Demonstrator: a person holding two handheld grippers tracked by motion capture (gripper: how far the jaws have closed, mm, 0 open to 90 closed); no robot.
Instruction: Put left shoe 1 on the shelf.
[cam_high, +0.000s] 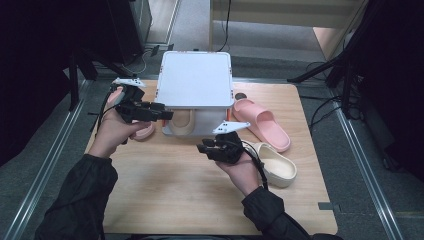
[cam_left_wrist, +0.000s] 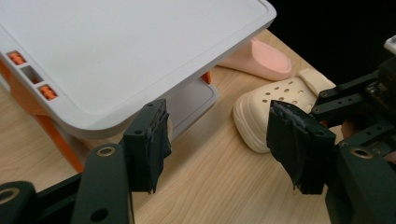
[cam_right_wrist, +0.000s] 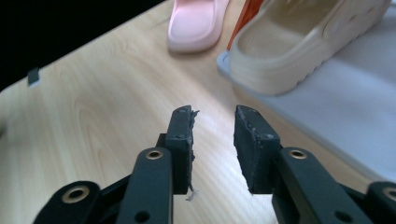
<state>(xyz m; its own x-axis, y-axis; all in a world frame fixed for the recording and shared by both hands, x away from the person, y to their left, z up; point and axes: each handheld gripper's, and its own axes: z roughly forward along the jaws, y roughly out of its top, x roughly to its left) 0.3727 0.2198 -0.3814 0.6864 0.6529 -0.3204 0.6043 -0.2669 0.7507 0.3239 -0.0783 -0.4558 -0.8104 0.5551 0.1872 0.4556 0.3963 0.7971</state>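
No words, brand marks, numbers or signs can be read anywhere in these pictures. The white lid (cam_high: 196, 80) of the box is plain, the pink slipper (cam_high: 262, 124) and the cream clog (cam_high: 276, 165) carry no legible mark, and the wooden counter (cam_high: 180, 195) bears no label. The small grey patch (cam_high: 325, 206) at the counter's near right corner is blank as far as can be told.

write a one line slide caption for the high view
Both tools, left and right, hang open before a white shoe rack holding one beige clog; its mate waits outside.
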